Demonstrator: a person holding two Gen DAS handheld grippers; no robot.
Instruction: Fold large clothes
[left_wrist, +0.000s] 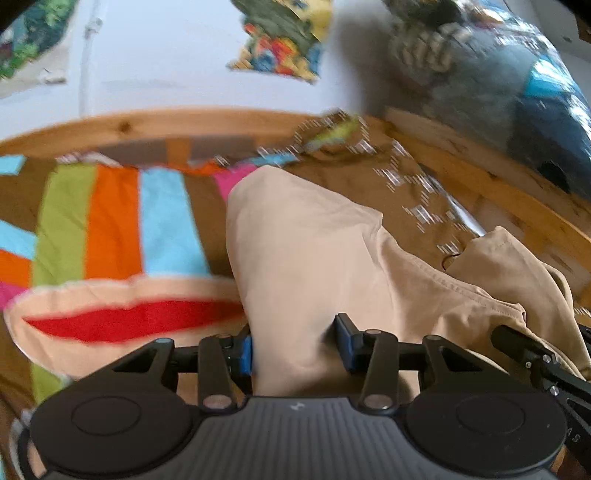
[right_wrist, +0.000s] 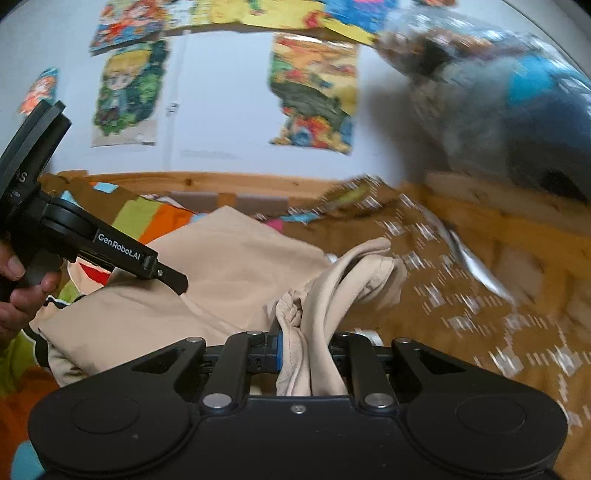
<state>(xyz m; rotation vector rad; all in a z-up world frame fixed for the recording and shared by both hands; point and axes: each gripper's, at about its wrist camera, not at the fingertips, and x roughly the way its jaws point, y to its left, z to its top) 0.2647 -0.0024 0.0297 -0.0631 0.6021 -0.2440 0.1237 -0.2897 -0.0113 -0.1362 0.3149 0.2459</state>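
A large beige garment (left_wrist: 306, 251), like trousers, lies on a bed with a brown patterned cover. My left gripper (left_wrist: 295, 347) is shut on a wide fold of the beige cloth that runs away from me between the blue pads (left_wrist: 345, 343). My right gripper (right_wrist: 306, 350) is shut on a bunched edge of the same garment (right_wrist: 332, 288), which stands up in a rumpled ridge. In the right wrist view the left gripper's body (right_wrist: 110, 251) shows at the left, held by a hand, over the flat part of the garment (right_wrist: 229, 273).
A striped cloth in green, orange and light blue (left_wrist: 118, 221) and a beige piece with a red patch (left_wrist: 129, 317) lie to the left. The wooden bed frame (left_wrist: 147, 125) runs behind, with a white wall with posters (right_wrist: 314, 92). A grey-blue bundle (left_wrist: 517, 92) sits at the right.
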